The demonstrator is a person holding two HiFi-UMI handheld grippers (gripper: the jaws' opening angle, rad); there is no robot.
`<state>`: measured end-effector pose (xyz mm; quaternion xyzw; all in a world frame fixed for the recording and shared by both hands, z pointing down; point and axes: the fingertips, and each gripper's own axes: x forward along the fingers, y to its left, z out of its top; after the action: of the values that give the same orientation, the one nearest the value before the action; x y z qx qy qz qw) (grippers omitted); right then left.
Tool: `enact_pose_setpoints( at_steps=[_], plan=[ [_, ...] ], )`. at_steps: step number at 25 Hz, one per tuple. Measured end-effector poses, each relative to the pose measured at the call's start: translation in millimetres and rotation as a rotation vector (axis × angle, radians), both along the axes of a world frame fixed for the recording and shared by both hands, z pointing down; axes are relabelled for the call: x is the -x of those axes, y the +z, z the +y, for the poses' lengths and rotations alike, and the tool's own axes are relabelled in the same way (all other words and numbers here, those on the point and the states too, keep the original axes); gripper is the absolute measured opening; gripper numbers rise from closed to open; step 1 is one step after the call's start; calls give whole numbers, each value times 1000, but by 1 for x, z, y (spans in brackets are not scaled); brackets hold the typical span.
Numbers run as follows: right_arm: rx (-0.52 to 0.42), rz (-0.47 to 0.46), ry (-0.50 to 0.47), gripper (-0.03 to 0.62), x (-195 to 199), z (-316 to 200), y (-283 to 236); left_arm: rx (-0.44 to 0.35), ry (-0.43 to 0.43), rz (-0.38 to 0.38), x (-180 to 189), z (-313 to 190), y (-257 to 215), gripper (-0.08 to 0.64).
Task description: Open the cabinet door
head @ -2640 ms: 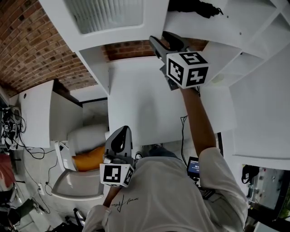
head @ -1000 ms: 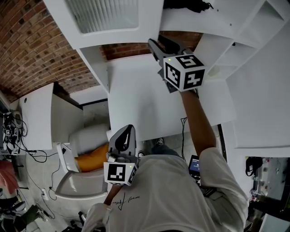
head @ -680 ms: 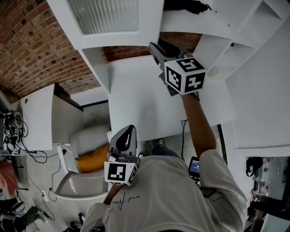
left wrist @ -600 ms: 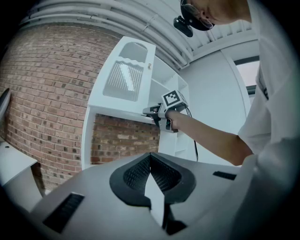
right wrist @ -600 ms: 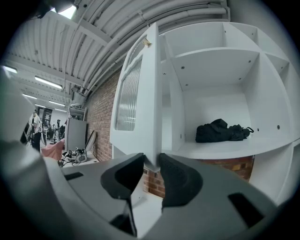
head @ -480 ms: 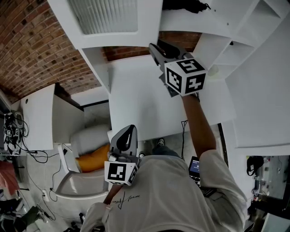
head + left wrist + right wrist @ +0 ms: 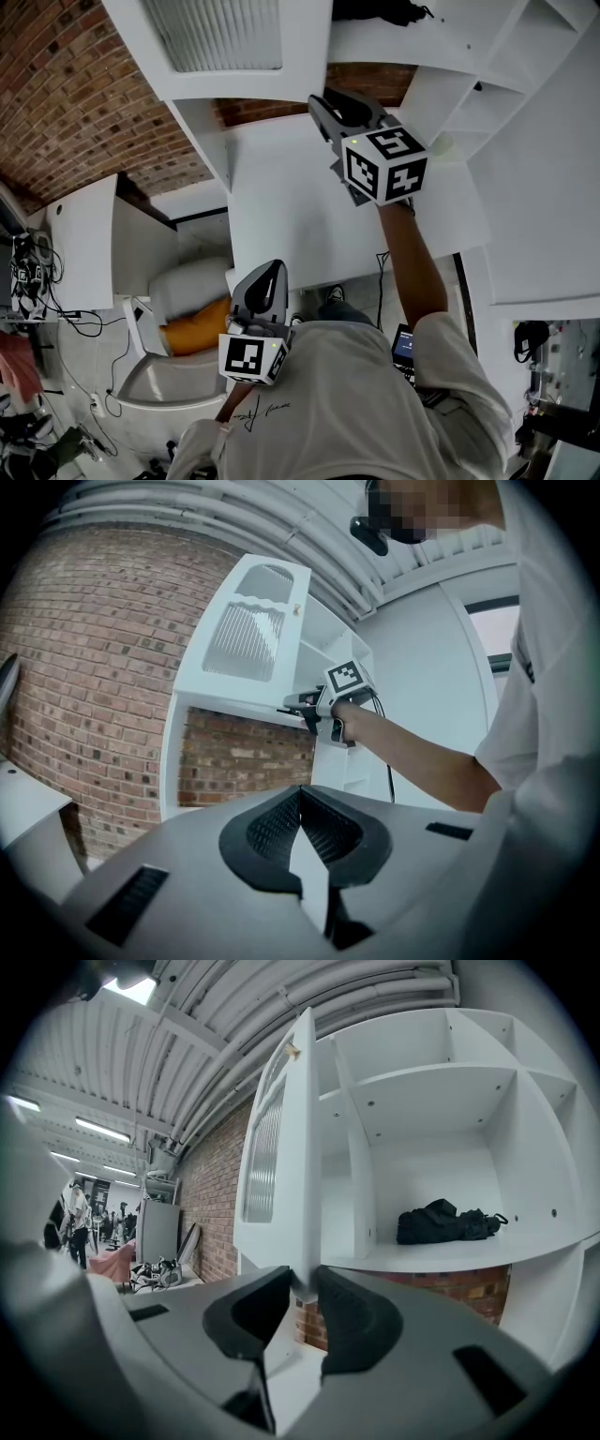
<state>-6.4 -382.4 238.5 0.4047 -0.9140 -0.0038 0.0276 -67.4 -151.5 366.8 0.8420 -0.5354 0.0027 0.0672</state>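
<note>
cabinet door point(image 7: 281, 1147), one, lower edge pinched in just-closing jaws of right tool point(image 7: 302, 1283); left tool point(image 7: 300, 794) clenched empty

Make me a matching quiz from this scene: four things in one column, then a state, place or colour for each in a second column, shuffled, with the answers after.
Things:
1. cabinet door
2. dark bundle
3. left claw
4. cushion

Descriptions:
A. orange
B. lying on a shelf
C. shut, nothing in it
D. standing open

Pairs: 1-D, 2-B, 3-C, 4-A
</note>
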Motion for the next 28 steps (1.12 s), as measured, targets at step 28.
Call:
enact_pose_setpoints(
  at_steps=[28],
  plan=[
    [-20,1,-80,77,11,58,1,14,29,23,2,16,1,17]
  ],
)
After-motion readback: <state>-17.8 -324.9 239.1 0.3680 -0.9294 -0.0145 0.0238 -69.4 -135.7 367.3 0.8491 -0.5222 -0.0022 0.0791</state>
